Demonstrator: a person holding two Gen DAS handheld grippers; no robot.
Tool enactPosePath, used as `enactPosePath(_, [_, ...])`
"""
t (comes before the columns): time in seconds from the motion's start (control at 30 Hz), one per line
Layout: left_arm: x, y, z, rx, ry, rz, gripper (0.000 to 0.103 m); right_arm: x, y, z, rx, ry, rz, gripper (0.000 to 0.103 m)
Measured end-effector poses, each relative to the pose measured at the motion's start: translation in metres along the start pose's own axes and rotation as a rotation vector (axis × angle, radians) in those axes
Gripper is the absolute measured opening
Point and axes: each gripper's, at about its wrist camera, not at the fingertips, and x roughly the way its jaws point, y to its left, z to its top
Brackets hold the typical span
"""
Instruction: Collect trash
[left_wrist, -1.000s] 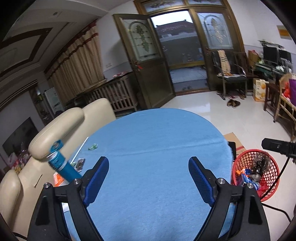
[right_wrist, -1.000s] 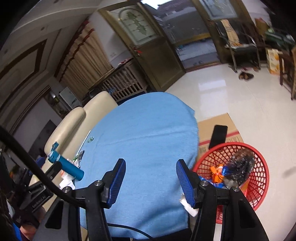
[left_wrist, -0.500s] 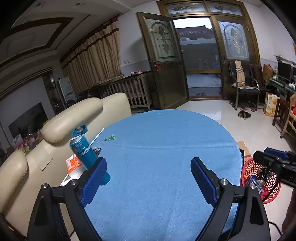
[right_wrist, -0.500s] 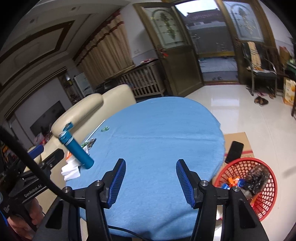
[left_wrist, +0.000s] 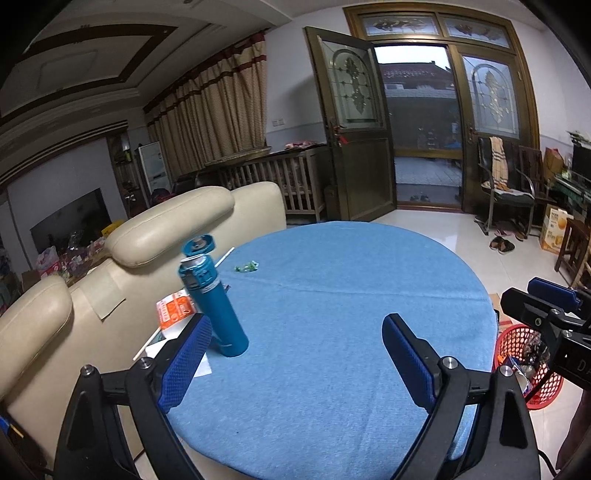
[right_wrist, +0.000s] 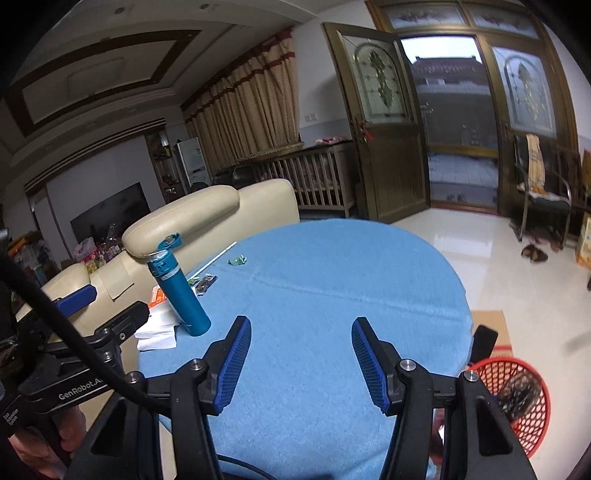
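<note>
A round table with a blue cloth (left_wrist: 351, 295) fills both views. Near its left edge stands a teal flask (left_wrist: 218, 306) (right_wrist: 181, 291) with its lid flipped up. Around it lie an orange-and-white packet (left_wrist: 173, 312), white paper (right_wrist: 157, 334), small wrappers (right_wrist: 203, 283) and, further back, a green wrapper (left_wrist: 245, 266) (right_wrist: 236, 261). My left gripper (left_wrist: 295, 332) hovers over the table's near side, open wide, its left pad just beside the flask's base. My right gripper (right_wrist: 301, 328) is open over bare cloth with nothing between its pads. A red mesh basket (left_wrist: 517, 328) (right_wrist: 532, 424) holding trash stands on the floor at the right.
A cream sofa (left_wrist: 166, 229) presses against the table's left side. Flat cardboard (right_wrist: 491, 325) and a dark phone-like slab (right_wrist: 484, 341) lie on the tiled floor beside the basket. A hand holds the left gripper's handle at the lower left of the right wrist view.
Both views have rolled level and swung left. The flask now sits nearer the left gripper's pad, and the basket has slid to the right edge. The left jaws stand slightly wider.
</note>
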Motion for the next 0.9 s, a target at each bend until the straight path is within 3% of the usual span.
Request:
enactPosePath(0.37, [-0.009, 0.031, -0.011, -0.055, -0.023, 0.06, 0.095, -0.003, 0.034, 0.008, -0.054, -0.036, 0.021, 0.061])
enactPosePath(0.9, [-0.024, 0.059, -0.023, -0.117, -0.017, 0.088, 0.095, -0.005, 0.072, 0.011, -0.125, -0.071, 0.02, 0.063])
